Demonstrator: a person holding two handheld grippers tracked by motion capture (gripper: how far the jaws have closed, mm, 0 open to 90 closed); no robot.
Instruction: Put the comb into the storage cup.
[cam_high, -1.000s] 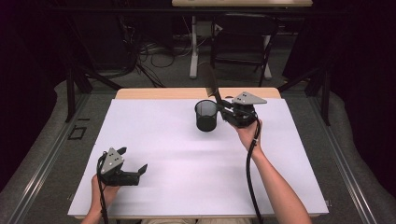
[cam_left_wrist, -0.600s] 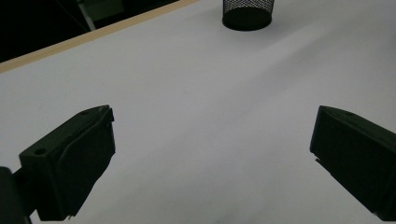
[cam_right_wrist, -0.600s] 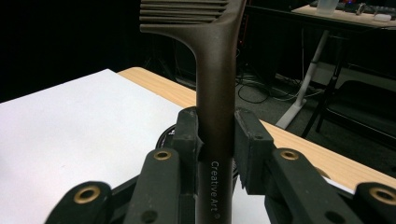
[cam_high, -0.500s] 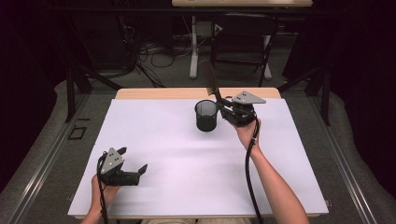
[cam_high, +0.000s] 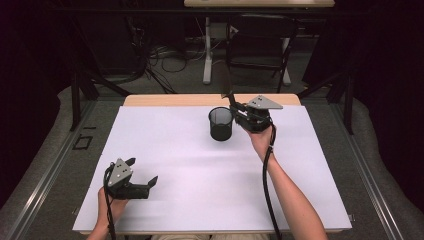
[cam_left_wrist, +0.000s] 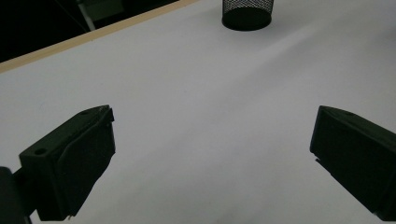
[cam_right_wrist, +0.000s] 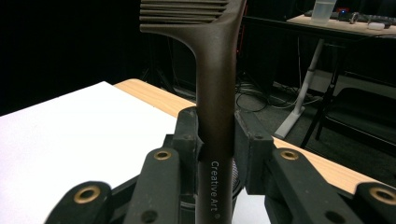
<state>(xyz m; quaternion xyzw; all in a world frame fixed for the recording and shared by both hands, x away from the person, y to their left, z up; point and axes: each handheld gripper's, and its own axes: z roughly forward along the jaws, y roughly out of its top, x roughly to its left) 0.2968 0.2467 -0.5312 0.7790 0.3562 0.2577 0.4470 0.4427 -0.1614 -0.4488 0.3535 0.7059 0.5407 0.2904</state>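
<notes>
We see a dark comb (cam_right_wrist: 215, 88) marked "Creative Art" standing upright, clamped by its handle between the fingers of the right gripper (cam_high: 239, 112), just beside a black mesh cup (cam_high: 220, 123) at the far side of the white bench (cam_high: 200, 170). Well apart, the left gripper (cam_high: 142, 176) rests at the near left, fingers spread wide and empty.
</notes>
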